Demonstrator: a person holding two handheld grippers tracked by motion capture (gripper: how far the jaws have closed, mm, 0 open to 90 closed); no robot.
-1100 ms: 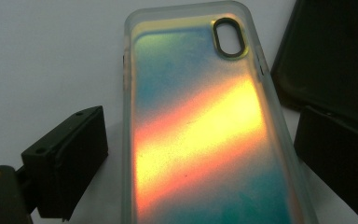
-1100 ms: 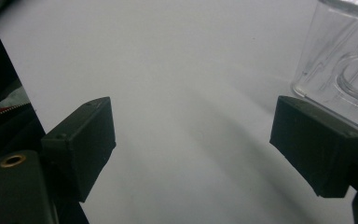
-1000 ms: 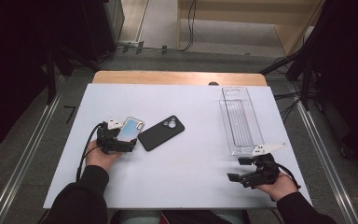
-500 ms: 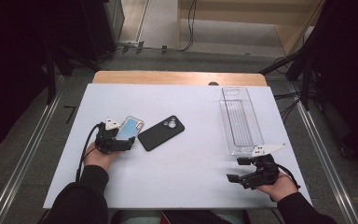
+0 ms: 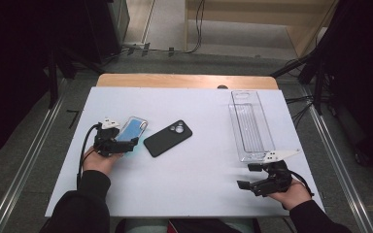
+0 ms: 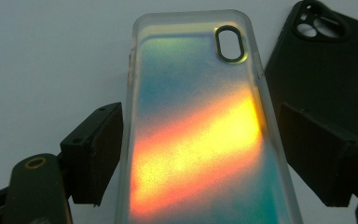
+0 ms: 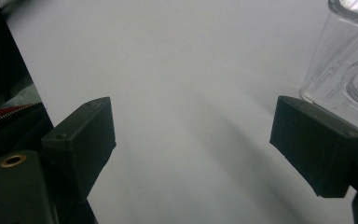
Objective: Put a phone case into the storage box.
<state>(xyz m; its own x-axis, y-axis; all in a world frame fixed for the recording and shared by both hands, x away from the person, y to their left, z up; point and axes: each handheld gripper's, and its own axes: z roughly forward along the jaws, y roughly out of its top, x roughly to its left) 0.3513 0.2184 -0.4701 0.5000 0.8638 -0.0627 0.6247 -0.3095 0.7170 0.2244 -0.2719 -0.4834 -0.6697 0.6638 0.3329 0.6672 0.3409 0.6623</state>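
Counter (image 5: pixel 184 194): white top, person's forearms in from the near edge, one hand w/ tongs each side.

Clear tray (image 5: pixel 250 125): long, transparent, lies lengthwise at right, nothing seen in it. Prob. the drop-off spot, parked within the right hand's reach.

Black phone case (image 5: pixel 168 138): flat, camera cutout up, mid-counter, angled. Just right of the other case; in left gripper view its edge (image 6: pixel 326 65) runs close beside it, cannot tell if touching.

Iridescent phone case (image 6: pixel 200 135): clear rim, blue-orange sheen, oval camera hole at far end. At left of counter (image 5: pixel 132 130), its near end between the left tongs. Long axis runs along the jaws, so the grip goes across the narrow width.

Left tongs (image 5: pixel 126 144): jaws have just been closing, case between them. Both pads sit at the case's long edges; left pad looks in contact, right pad close, so judged clamped on it, grip light.

Right tongs (image 5: pixel 246 175): apart, nothing between, low by the tray's near end (image 7: pixel 349 70). Looks like waiting, ready to steady tray or receive.
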